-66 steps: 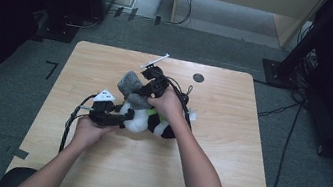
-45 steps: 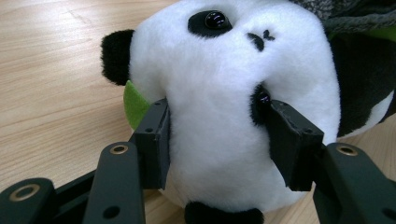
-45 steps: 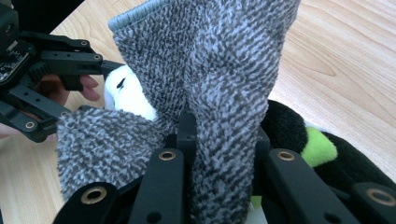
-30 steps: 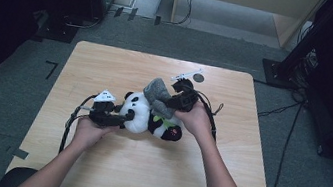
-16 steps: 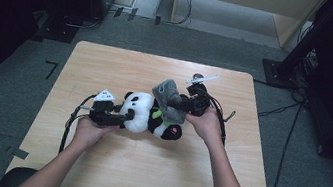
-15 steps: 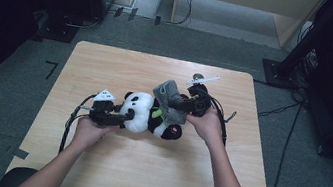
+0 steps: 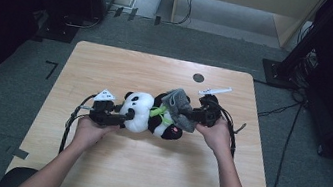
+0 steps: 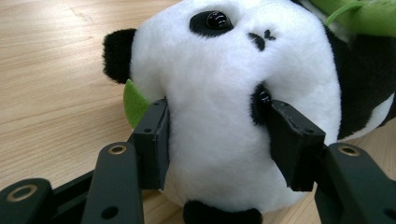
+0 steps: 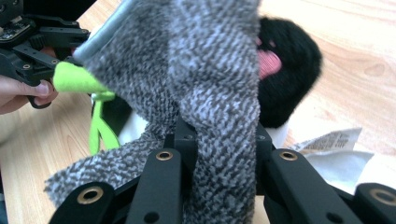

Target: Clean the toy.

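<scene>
**Grey sock drawn off the panda's foot end**

The plush panda (image 7: 143, 114) lies along the middle of the bench (image 7: 142, 170). Its head should be kept pinned by the left gripper (image 7: 117, 117) while the grey knitted sock (image 7: 178, 108) is drawn straight away from the body, so the toy is not dragged. In the left gripper view the fingers (image 8: 154, 135) are clamped on the white head. The right gripper (image 7: 196, 114) is clenched on a fold of the sock.
</scene>
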Available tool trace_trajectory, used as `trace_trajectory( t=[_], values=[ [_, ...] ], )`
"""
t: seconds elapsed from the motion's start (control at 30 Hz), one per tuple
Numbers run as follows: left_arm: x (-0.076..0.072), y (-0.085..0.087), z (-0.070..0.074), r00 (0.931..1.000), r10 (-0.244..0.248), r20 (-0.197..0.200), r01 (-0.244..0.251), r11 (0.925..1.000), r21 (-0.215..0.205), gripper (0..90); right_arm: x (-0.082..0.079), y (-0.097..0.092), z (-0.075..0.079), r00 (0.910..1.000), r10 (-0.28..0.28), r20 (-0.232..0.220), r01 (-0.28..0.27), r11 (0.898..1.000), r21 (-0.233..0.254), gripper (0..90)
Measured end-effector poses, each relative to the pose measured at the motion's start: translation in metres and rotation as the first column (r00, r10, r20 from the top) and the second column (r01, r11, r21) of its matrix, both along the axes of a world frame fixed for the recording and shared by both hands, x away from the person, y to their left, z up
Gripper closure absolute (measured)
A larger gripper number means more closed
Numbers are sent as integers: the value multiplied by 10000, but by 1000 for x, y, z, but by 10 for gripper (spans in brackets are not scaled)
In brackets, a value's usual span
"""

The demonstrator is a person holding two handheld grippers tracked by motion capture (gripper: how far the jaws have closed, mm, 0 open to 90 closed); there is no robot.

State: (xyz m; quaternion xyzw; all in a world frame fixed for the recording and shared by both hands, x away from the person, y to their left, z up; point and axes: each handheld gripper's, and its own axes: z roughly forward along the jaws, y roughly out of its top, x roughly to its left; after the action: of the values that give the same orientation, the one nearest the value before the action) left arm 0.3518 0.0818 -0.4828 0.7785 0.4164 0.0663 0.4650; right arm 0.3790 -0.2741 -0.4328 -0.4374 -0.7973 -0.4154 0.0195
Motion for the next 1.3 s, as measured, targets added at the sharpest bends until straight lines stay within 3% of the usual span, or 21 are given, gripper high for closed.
trace_trajectory(
  t=[0.2, 0.57, 0.7, 0.87, 1.03, 1.3],
  values=[
    [0, 0, 0, 10000, -19, 36, 19, 10000, 13, 446, -6, -10, -11, 9996, -260, 72, 256, 9985, 478, 743],
    [1, 0, 0, 10000, 55, 39, -55, 10000, -81, 443, -15, -30, -32, 9970, -759, -172, 764, 9965, 329, 749],
    [1, 0, 0, 9999, 56, 136, -55, 9999, -85, 435, -16, -32, -36, 9957, -902, -204, 904, 9959, 99, 749],
    [1, 1, 0, 9999, 35, 155, -33, 9999, -138, 435, -16, -38, -39, 9930, -1147, -290, 1130, 9920, -563, 753],
    [1, 1, 0, 9999, 23, 135, -19, 9997, -256, 432, -23, -41, -19, 9923, -1212, 242, 1223, 9913, -496, 760],
    [-1, 0, 2, 9999, 49, 139, -45, 9996, -265, 416, -28, -32, 26, 9856, -1151, 1238, 1121, 9932, 312, 763]
  ],
)
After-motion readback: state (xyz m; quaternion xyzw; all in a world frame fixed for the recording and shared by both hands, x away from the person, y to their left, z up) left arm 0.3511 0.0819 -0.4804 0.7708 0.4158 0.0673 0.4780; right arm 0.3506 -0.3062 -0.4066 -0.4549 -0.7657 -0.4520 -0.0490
